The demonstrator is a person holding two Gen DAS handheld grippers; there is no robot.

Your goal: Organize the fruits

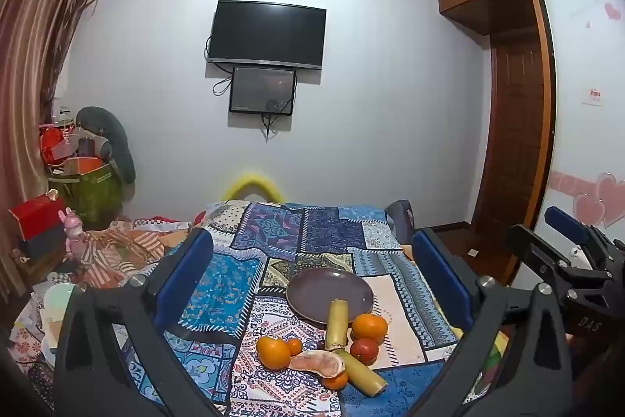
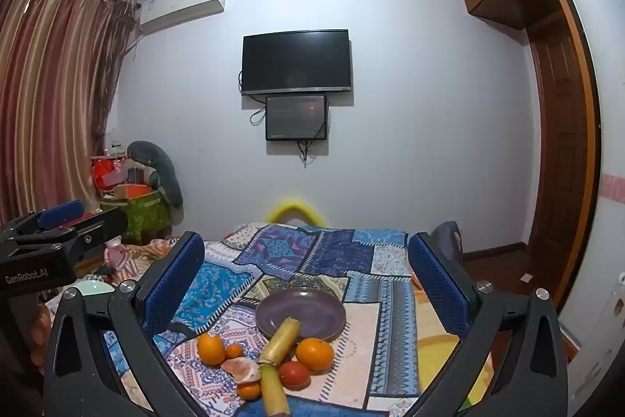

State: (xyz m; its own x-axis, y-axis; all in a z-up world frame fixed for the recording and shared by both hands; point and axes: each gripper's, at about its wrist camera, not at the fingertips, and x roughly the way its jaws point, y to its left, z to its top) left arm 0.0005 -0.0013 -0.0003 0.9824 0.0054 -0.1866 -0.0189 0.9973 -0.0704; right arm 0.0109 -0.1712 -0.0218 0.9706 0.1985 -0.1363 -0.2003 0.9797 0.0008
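Fruit heaped on patchwork bed cover (image 1: 218,296) just in front of empty purple plate (image 1: 330,294): two oranges (image 1: 273,352), sugarcane piece (image 1: 336,325) with its end over plate rim, red tomato (image 1: 364,350), peeled segment (image 1: 317,364). Left gripper (image 1: 312,272) and right gripper (image 2: 306,276) both above bed, fingers wide apart, holding nothing. Plate likely the sorting target; nothing on it yet except the cane's end.

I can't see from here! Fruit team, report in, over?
Left gripper and right gripper open, holding nothing. Plate bare, sugarcane tip over its rim. Oranges, tomato loose on blanket. Nothing blocking.
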